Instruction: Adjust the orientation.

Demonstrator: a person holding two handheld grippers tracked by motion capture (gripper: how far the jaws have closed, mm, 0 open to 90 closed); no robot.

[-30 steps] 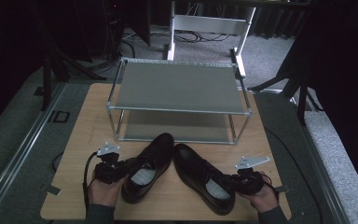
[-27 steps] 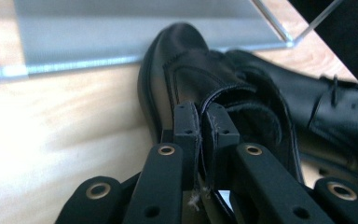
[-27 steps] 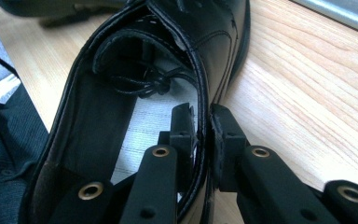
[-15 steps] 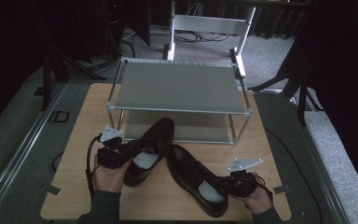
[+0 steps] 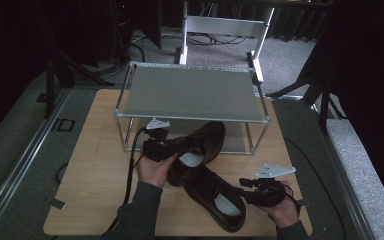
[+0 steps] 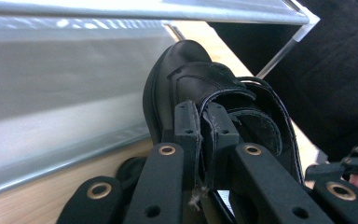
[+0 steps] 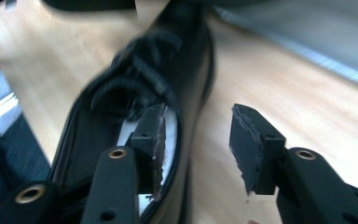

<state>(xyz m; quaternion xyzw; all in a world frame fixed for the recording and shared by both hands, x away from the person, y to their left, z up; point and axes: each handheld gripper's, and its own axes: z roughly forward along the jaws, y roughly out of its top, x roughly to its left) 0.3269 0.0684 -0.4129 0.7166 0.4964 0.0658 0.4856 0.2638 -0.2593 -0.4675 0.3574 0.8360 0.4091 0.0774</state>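
Now the left claw point(image 5: 176, 146) pinches one shoe point(image 5: 200, 150) (rim); the right claw point(image 5: 245, 192), just spreading, straddles the other shoe point(image 5: 212, 197).

Two shoes before a shelf rack on the bench

The rack point(image 5: 192, 95) stands at the bench's point(image 5: 95, 165) far side. The left shoe point(image 5: 197, 150) lies with its toe under the shelf; the right shoe point(image 5: 215, 197) lies nearer, just beside it.
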